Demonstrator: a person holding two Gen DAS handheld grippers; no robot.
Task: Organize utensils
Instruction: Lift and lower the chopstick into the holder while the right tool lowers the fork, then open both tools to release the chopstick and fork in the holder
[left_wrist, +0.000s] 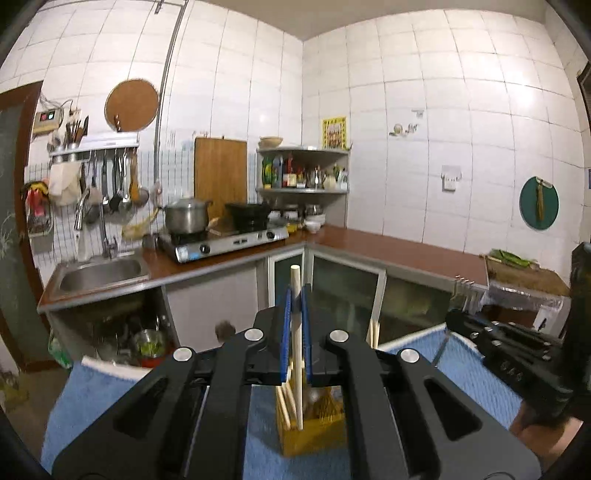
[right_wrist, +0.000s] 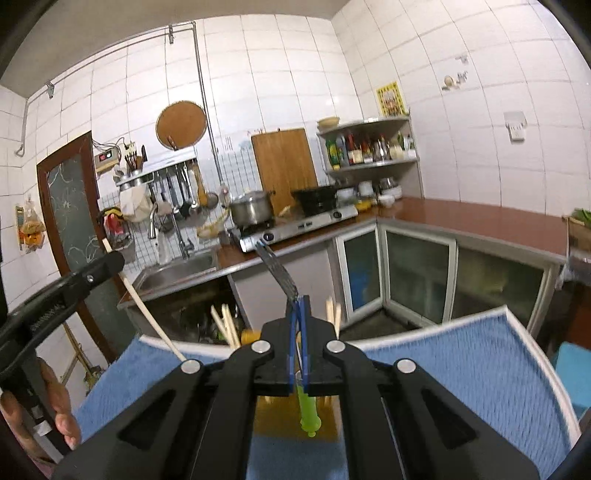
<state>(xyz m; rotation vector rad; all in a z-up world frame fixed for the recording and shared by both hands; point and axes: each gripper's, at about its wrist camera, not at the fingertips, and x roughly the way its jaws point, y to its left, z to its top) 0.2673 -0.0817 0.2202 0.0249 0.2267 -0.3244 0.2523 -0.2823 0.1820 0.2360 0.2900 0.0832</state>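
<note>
My left gripper (left_wrist: 296, 295) is shut on a pale wooden chopstick (left_wrist: 297, 354) that stands nearly upright. Its lower end hangs in front of a yellow utensil holder (left_wrist: 314, 434) on the blue towel (left_wrist: 110, 391). My right gripper (right_wrist: 299, 304) is shut on a utensil with a green handle (right_wrist: 308, 410) and a slotted metal head (right_wrist: 277, 269) pointing up and to the left. The yellow holder (right_wrist: 280, 417) lies below it, mostly hidden. In the right wrist view the left gripper (right_wrist: 114, 260) and its chopstick (right_wrist: 147, 310) show at the left. The right gripper (left_wrist: 454, 317) shows at the right of the left wrist view.
More chopsticks (right_wrist: 226, 326) stick up from the holder. Beyond the towel's far edge are a brown L-shaped counter (left_wrist: 388, 247), a steel sink (left_wrist: 99, 275), a gas stove (left_wrist: 229, 243) with a pot (left_wrist: 186, 216), and glass-fronted cabinets (left_wrist: 343, 291). A person's hand (right_wrist: 55, 402) holds the left gripper.
</note>
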